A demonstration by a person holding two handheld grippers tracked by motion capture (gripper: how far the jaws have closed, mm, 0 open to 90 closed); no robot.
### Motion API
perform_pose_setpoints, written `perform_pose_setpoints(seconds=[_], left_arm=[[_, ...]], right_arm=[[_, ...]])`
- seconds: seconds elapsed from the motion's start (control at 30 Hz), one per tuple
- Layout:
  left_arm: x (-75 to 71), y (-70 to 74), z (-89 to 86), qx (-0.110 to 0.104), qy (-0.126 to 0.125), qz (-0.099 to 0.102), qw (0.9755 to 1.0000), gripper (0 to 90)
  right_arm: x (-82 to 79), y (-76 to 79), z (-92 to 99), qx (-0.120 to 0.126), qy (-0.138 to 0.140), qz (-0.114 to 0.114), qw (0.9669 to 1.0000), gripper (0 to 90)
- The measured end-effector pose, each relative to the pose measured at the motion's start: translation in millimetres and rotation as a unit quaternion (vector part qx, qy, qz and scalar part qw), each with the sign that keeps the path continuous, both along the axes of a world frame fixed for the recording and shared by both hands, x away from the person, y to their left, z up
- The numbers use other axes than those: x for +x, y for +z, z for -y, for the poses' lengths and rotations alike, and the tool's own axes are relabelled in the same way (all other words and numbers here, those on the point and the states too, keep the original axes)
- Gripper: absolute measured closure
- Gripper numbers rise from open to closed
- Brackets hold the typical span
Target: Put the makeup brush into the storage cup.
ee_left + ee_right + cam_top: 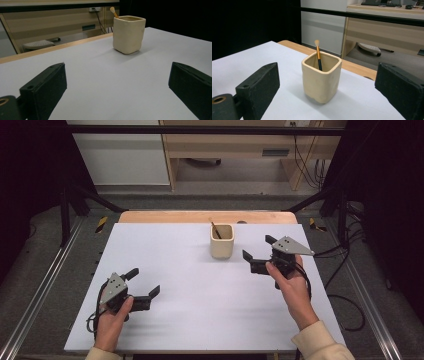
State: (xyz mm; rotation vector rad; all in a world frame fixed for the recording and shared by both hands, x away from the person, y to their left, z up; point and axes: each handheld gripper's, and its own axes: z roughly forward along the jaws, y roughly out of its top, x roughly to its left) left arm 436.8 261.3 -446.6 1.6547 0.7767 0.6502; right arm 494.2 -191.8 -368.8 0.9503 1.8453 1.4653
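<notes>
Each black claw (143, 283) (258, 251) carries a grey three-cornered plate and trailing cable; sleeves are cream.

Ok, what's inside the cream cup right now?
One small brush stands in the cup, leaning against the back wall, pale bristle tip up, orange ferrule and black handle below. The cup's walls hide its lower end and the cup's floor, so anything lying there cannot be seen.

The square ceramic cup (322, 80) is plain cream, unpatterned. The thin brush (318, 56) inside has a black handle, orange-gold ferrule and pale bristle tip. The flat table sheet (200, 290) is uniform pale lavender-white.
</notes>
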Motion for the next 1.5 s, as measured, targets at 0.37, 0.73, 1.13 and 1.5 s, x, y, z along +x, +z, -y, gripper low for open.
perform_pose_setpoints(seconds=[0.37,0.73,1.13,1.5], left_arm=[[-0.2,0.3,-0.3,0.001,0.000,0.000,1.0000,1.1],[-0.4,0.4,0.1,0.001,-0.003,0.000,1.0000,1.1],[-0.6,0.2,0.6,0.001,-0.004,0.000,1.0000,1.0],[-0.8,0.0,1.3,0.002,-0.007,0.000,1.0000,1.0]], right_arm=[[-10.7,-9.6,12.3,-0.004,-0.005,-0.001,1.0000,6.2],[-23.1,-18.2,24.6,-0.004,-0.010,-0.005,0.9999,6.2],[-34.2,-31.6,39.1,-0.007,-0.013,-0.009,0.9999,6.0],[-44.2,-45.8,52.3,-0.019,-0.010,0.003,0.9998,6.5]])
